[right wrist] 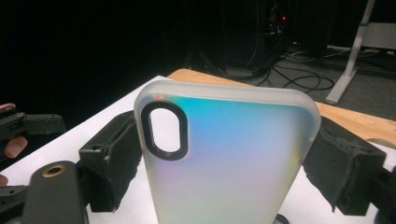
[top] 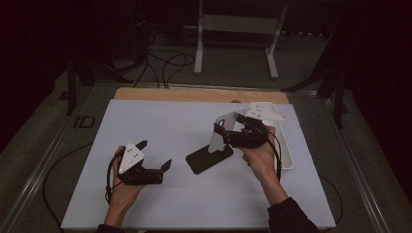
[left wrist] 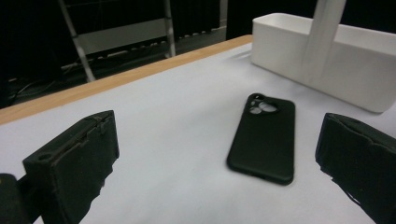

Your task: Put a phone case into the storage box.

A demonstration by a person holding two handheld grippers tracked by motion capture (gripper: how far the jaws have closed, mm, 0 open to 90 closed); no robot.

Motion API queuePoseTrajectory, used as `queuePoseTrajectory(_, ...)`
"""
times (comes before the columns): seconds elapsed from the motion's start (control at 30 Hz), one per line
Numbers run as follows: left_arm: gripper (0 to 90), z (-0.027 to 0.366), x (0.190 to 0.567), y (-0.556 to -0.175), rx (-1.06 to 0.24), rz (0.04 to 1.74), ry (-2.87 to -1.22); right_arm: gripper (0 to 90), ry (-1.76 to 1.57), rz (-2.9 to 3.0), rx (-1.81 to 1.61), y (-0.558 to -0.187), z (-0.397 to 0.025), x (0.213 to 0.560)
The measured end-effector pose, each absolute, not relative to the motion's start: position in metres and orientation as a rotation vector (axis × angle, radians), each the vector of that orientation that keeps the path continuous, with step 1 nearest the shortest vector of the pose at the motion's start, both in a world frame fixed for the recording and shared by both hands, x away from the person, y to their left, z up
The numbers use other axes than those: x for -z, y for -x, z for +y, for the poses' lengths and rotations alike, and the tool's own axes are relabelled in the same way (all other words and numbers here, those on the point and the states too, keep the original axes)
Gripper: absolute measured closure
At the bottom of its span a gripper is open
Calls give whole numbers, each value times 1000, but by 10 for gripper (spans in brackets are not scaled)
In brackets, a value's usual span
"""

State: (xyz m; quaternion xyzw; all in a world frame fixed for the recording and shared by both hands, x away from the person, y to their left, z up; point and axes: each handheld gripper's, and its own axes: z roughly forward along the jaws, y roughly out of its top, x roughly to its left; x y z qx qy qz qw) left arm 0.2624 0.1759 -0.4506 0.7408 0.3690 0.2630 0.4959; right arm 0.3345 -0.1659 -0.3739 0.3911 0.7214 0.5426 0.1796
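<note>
**Clear case up in my right claw, black phone flat just left of it**

My left claw (top: 154, 156) sits nearest me, low over the counter (top: 160, 204), jaws spread wide with nothing between them. Looking along it, the black phone (left wrist: 264, 137) lies face down ahead, camera end pointing away, its long axis running roughly away from that claw. Further out, my right claw (top: 229, 132) is clamped on the frosted phone case (right wrist: 224, 154), pads pressing both long edges, and the case stands upright with its camera cutout at the top. From above, the phone (top: 209, 158) lies just below and left of the case. My right claw is clearly the nearer one. Beyond it, the white bin (top: 286, 145) sits at the counter's right edge.
</note>
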Motion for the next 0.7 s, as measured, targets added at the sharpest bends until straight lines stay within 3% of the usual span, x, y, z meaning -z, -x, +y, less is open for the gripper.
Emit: queuePoseTrajectory(0.7,1,226,477,-231,-716,980,-1752,173,-1106,2012,-1478,-352,-178,366)
